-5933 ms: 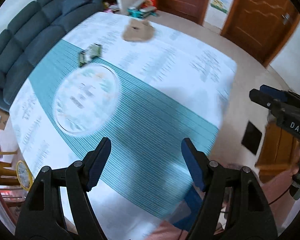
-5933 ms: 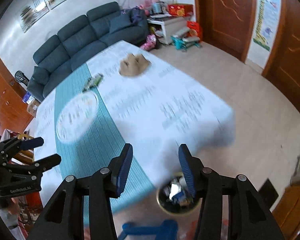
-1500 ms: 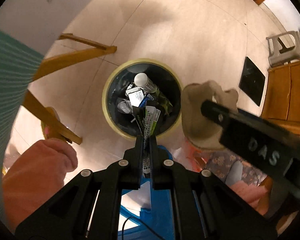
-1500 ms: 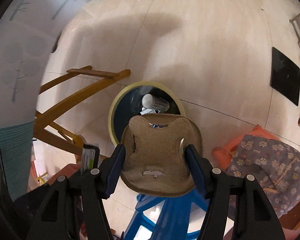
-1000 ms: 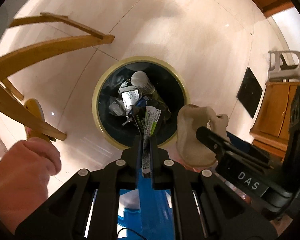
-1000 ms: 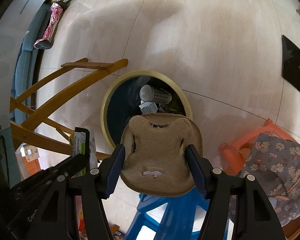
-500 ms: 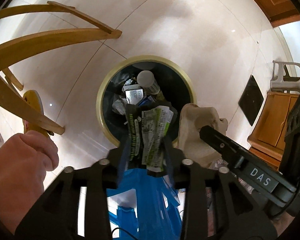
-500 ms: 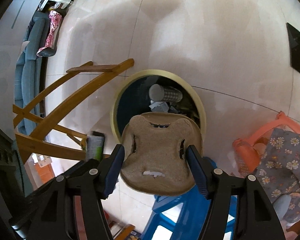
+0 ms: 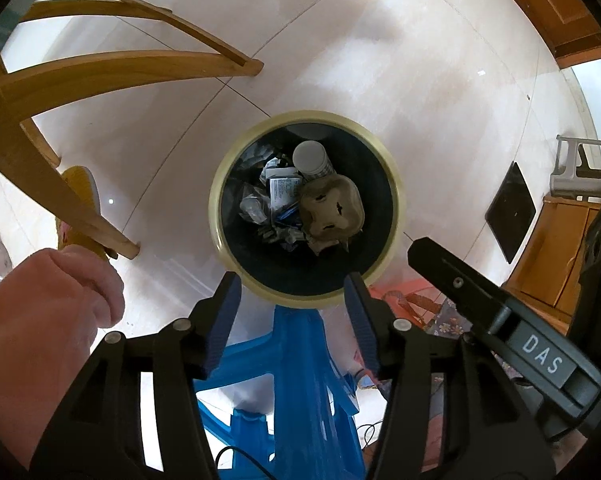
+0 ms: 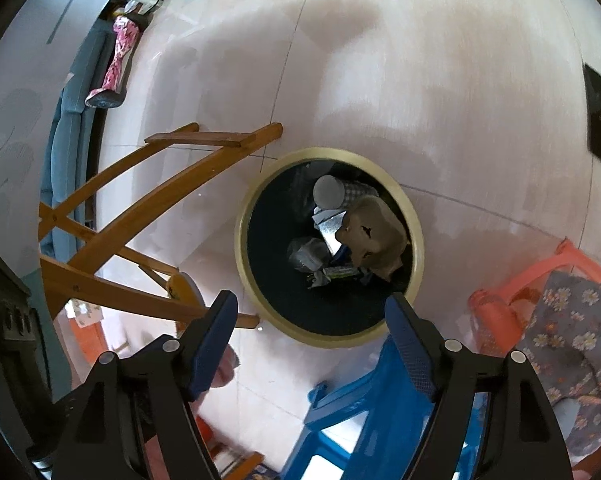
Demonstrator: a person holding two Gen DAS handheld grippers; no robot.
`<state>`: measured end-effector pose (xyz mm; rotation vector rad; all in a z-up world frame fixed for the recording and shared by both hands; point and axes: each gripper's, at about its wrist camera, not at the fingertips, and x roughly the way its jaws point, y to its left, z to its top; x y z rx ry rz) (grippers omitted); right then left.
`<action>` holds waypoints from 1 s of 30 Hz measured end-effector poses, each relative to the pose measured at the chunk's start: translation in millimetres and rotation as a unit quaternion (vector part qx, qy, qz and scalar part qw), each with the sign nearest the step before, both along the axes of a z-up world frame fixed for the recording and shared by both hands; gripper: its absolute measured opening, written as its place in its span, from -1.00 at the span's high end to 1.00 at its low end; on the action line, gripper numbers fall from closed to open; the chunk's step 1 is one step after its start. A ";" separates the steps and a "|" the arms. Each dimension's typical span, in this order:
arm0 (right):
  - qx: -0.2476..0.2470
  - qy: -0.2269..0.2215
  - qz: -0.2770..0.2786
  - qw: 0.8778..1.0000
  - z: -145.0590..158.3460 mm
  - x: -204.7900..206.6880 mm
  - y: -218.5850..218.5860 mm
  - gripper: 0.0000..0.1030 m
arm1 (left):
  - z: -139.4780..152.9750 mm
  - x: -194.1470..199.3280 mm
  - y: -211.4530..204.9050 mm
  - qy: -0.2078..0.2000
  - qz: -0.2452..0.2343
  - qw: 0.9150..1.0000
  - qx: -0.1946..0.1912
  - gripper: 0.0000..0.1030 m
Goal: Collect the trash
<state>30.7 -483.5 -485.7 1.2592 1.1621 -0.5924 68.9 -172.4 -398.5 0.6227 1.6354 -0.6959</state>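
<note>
A round bin with a pale yellow rim [image 9: 220, 184] [image 10: 242, 240] stands on the floor below both grippers. A brown cardboard piece [image 9: 331, 207] [image 10: 374, 236] lies inside it on a paper cup [image 9: 309, 156] [image 10: 328, 193] and crumpled wrappers [image 9: 256, 204]. A green wrapper [image 10: 338, 271] lies among them. My left gripper [image 9: 292, 300] hangs above the bin's near rim, its jaws opening with nothing between them. My right gripper [image 10: 312, 320] is also over the near rim, jaws opening and empty; its arm [image 9: 500, 320] shows in the left wrist view.
Wooden table legs [image 9: 100, 68] [image 10: 148, 200] cross the tiled floor left of the bin. A blue plastic stool [image 9: 300, 380] [image 10: 364, 408] sits under the grippers, an orange stool with a floral cloth [image 10: 560, 320] to the right. A pink sleeve [image 9: 32, 320] is at the left.
Both grippers have opened. The green wrapper left the left gripper and the brown cardboard left the right gripper; both now lie in the bin.
</note>
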 end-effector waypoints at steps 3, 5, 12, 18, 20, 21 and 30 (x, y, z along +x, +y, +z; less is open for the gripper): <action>-0.020 0.006 0.016 1.000 9.6 -0.7 -1.4 -0.50 | 7.1 -2.8 2.5 -0.002 0.007 1.000 -0.003 0.02; -0.039 0.015 0.031 0.999 16.8 -2.1 -2.3 -0.50 | 11.2 -4.7 5.6 -0.004 0.010 1.000 -0.002 0.02; -0.089 0.058 0.087 0.991 41.2 -9.2 1.2 -0.50 | 29.7 -11.5 16.1 -0.010 0.037 0.999 0.004 0.02; -0.101 0.062 0.115 0.986 79.1 -5.2 4.6 -0.50 | 62.5 -20.6 30.6 -0.021 0.061 0.998 0.002 0.02; -0.105 0.070 0.129 0.984 95.8 -4.2 5.8 -0.50 | 76.1 -24.7 34.1 -0.023 0.068 0.997 0.000 0.02; -0.106 0.074 0.135 0.982 102.9 -3.5 7.4 -0.50 | 83.7 -27.8 35.9 -0.024 0.072 0.997 -0.001 0.02; -0.135 0.075 0.181 0.971 188.0 -6.7 12.4 -0.50 | 165.5 -51.2 45.2 -0.048 0.079 0.995 -0.029 0.02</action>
